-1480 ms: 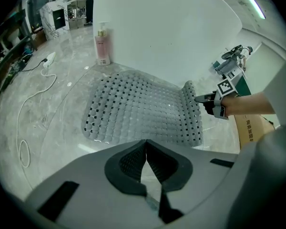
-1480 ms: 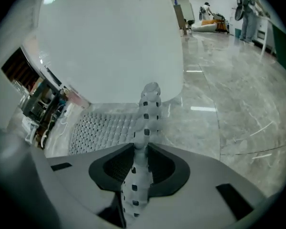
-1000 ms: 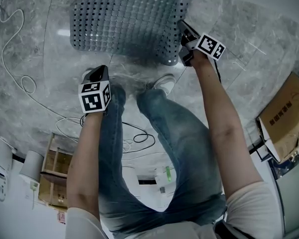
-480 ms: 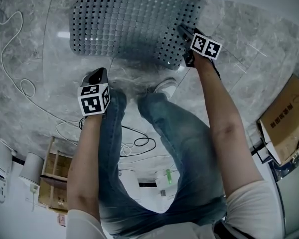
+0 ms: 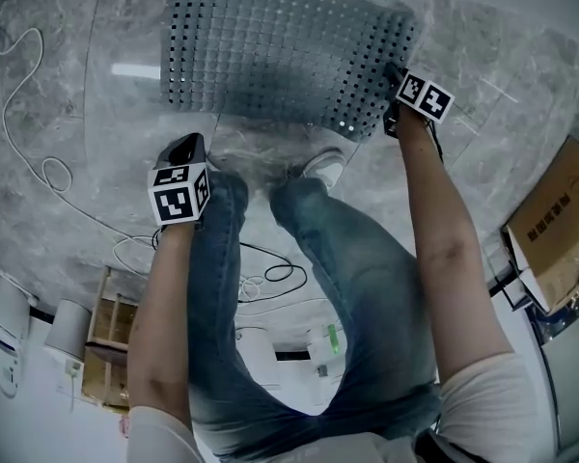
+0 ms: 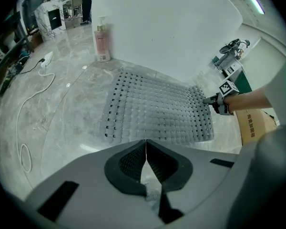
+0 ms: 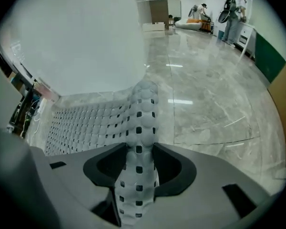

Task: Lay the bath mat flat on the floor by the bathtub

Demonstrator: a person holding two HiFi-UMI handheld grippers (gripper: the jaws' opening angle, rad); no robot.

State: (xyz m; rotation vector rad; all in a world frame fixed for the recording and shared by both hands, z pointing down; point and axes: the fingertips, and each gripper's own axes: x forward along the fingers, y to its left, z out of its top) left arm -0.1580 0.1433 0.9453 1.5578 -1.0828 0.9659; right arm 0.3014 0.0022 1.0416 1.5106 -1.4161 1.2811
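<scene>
My right gripper point(image 5: 396, 73), upper right of the head view, has just been closing its jaws onto a raised corner of the grey perforated rubber bath mat point(image 5: 280, 56). The mat is spread across the top centre on the grey marble floor point(image 5: 68, 95). My left gripper point(image 5: 185, 145), centre left, is closed on nothing.

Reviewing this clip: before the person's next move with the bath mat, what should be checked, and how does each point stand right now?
1. Right gripper grips the grey perforated rubber bath mat: ok; the mat's edge stands between the jaws, which have just been closing.
2. Left gripper free: ok; jaws together, nothing between them.
3. Mat flat on the grey marble floor: not ok; the edge at the right gripper is lifted and folded.
4. Mat beside the white bathtub wall: ok.
5. Pink pump bottle off the mat: ok; it stands apart, past the far corner.
6. Mat's underside seated everywhere: cannot tell.
</scene>
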